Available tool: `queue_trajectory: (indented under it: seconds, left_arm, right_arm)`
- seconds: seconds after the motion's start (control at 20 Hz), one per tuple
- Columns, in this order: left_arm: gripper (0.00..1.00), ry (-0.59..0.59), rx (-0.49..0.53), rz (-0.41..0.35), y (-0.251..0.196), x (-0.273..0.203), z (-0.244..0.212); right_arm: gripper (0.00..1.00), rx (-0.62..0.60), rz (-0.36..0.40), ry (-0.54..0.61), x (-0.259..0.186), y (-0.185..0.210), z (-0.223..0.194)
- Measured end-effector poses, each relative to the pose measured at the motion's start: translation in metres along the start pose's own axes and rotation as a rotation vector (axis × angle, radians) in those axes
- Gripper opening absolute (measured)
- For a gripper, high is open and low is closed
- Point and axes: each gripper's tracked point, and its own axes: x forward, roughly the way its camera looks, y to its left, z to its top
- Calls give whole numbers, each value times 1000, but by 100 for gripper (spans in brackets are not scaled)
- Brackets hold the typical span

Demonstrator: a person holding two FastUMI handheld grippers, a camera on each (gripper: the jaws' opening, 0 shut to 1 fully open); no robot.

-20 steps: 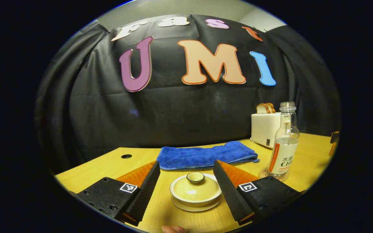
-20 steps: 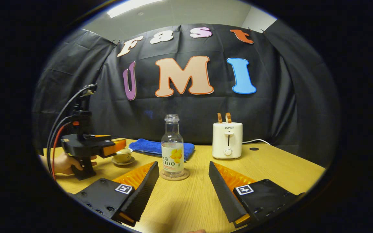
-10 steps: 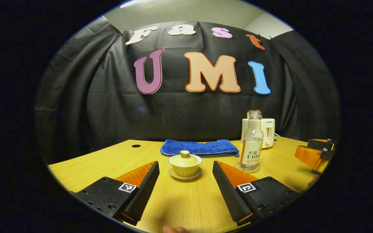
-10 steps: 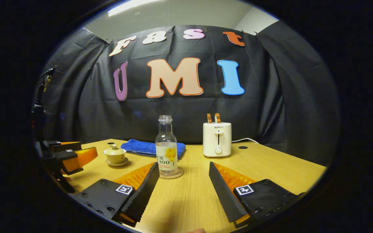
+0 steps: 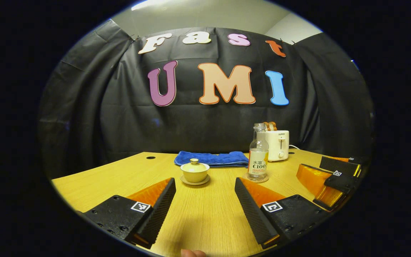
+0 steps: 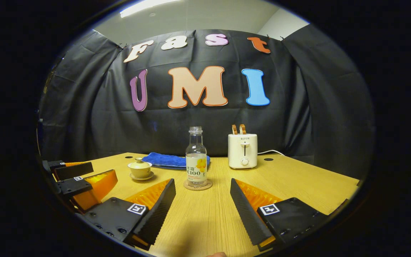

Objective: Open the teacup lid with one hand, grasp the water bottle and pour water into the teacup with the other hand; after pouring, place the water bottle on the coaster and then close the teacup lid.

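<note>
A pale yellow teacup (image 5: 194, 174) with its lid (image 5: 194, 165) on stands on a saucer on the wooden table (image 5: 120, 178), ahead of my open left gripper (image 5: 204, 203) and well clear of it. The capless water bottle (image 5: 258, 154) stands upright on a round coaster (image 5: 257, 178) to the cup's right. In the right gripper view the bottle (image 6: 196, 158) and coaster (image 6: 198, 185) lie straight ahead of my open right gripper (image 6: 202, 203), with the teacup (image 6: 140, 169) to the left. Both grippers hold nothing. The left gripper (image 6: 80, 180) also appears at the left edge there.
A folded blue towel (image 5: 213, 159) lies behind the cup and bottle. A white toaster (image 6: 242, 151) with bread slices stands at the back right, its cord trailing right. Small round holes (image 6: 268, 159) mark the tabletop. My right gripper (image 5: 330, 176) appears at the right edge.
My left gripper has pulled back and away from the lidded teacup, which now sits farther off. The right gripper has drawn back slightly from the bottle. Both stay open.
</note>
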Motion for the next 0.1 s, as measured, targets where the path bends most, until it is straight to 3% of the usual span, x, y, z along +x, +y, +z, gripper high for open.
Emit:
queue_trajectory:
  seconds: [0.1]
  left_arm:
    - [97,-2,1,-5,-4,-7,0]
  right_arm:
    - [94,-1,0,-6,-7,2,1]
